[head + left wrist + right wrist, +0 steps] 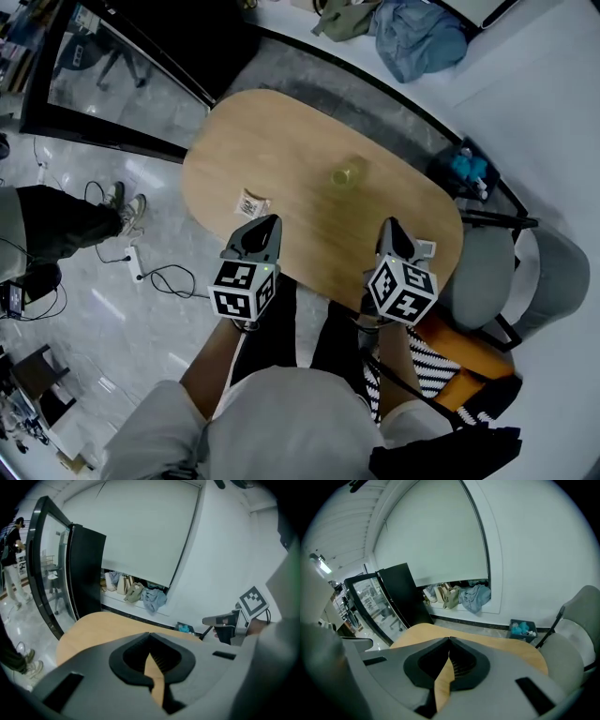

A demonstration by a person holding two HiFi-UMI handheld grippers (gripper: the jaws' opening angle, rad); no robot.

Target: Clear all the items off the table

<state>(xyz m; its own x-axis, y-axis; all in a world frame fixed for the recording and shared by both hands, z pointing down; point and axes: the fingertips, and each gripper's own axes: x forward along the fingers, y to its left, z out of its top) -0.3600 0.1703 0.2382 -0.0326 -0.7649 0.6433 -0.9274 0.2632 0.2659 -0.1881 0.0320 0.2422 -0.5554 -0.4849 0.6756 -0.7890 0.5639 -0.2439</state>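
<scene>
1. Wooden oval table (281,141) is noted with two items on it: a yellowish translucent cup (347,173) near the middle, upright, and a small packet (251,203) near the left edge, just ahead of the left gripper (265,228).
2. Left gripper is clenched, tips meeting, with nothing between them. The right gripper (387,228) is likewise clenched and empty, and is held over the near table edge.
3. Cup is judged light, thin-walled and smooth, so it is likely to be crushed or tipped easily. Hold is best taken across the wall at mid-height, with a gentle pinch.
4. Packet is judged flat, light and pliable. Its exact kind cannot be made out. Hold is best taken at a raised edge or corner.
</scene>
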